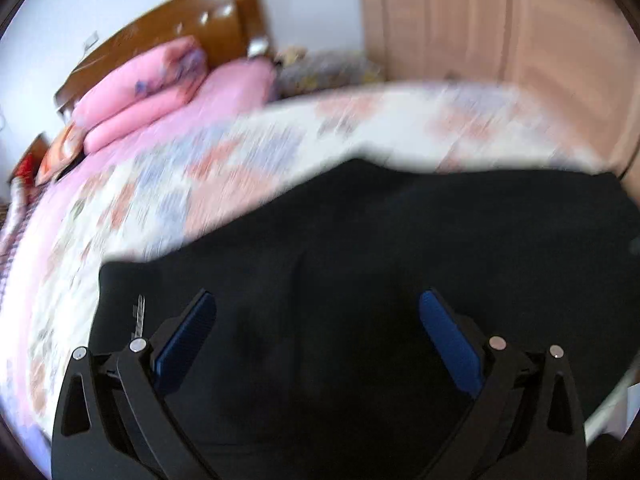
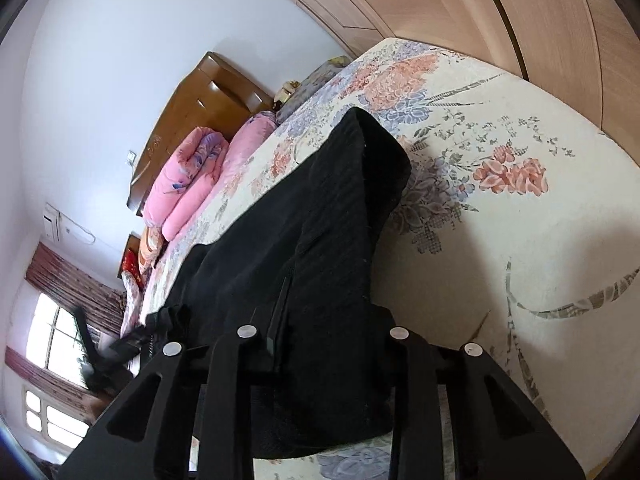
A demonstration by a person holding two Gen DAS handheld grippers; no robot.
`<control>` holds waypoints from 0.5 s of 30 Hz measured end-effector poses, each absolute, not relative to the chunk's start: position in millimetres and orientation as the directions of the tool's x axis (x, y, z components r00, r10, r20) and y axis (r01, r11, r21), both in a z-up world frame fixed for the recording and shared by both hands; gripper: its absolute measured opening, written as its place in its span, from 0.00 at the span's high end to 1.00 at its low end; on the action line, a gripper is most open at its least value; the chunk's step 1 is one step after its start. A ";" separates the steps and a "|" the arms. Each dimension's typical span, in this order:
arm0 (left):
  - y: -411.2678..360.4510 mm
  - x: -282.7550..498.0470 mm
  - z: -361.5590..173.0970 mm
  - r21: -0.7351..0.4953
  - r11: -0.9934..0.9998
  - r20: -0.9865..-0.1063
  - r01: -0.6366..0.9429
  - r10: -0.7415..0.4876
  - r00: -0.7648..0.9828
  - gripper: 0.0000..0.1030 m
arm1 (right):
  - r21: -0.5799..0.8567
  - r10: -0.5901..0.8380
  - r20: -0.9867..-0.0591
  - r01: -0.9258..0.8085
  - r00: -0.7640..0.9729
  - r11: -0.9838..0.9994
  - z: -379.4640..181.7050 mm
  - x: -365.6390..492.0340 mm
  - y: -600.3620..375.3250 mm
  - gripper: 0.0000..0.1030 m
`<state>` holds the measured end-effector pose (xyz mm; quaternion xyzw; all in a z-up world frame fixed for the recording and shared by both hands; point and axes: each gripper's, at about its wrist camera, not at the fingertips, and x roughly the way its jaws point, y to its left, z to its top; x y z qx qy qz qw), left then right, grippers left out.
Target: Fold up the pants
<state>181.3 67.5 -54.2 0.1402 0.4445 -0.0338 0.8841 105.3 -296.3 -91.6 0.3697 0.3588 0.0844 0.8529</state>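
Note:
Black pants (image 1: 360, 240) lie spread on a floral bedsheet (image 1: 200, 168). My left gripper (image 1: 318, 300) hovers just over them, open, its blue pads (image 1: 188, 340) wide apart with nothing between them. In the right wrist view the pants (image 2: 320, 208) run away from me across the sheet (image 2: 500, 240), and their near end is bunched and raised over my right gripper (image 2: 324, 344). The cloth hides the fingertips; the finger arms stand close together, shut on the pants. A blurred black shape (image 2: 132, 344) at the pants' left edge looks like the other gripper.
Pink rolled bedding (image 1: 140, 92) (image 2: 192, 184) lies against a brown wooden headboard (image 1: 180, 28) at the bed's far end. A light wood wardrobe (image 1: 500, 20) (image 2: 520, 0) stands beyond the bed. A window with curtains (image 2: 56, 344) is at the left.

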 end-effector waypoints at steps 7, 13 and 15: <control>72.8 175.3 -69.6 0.218 0.961 -0.760 0.172 0.056 0.647 0.01 | 0.700 0.420 -0.472 0.039 0.775 0.713 -54.1 106.4 -278.1 0.72; 106.1 156.9 -26.9 0.075 0.984 -0.680 0.164 -0.070 0.730 0.01 | 0.508 0.399 -0.473 -0.127 0.786 0.852 21.1 127.8 -189.6 0.72; 132.8 147.0 -10.1 0.056 0.993 -0.635 0.102 -0.043 0.771 0.01 | 0.379 0.403 -0.482 -0.229 0.778 0.896 49.0 138.7 -130.5 0.72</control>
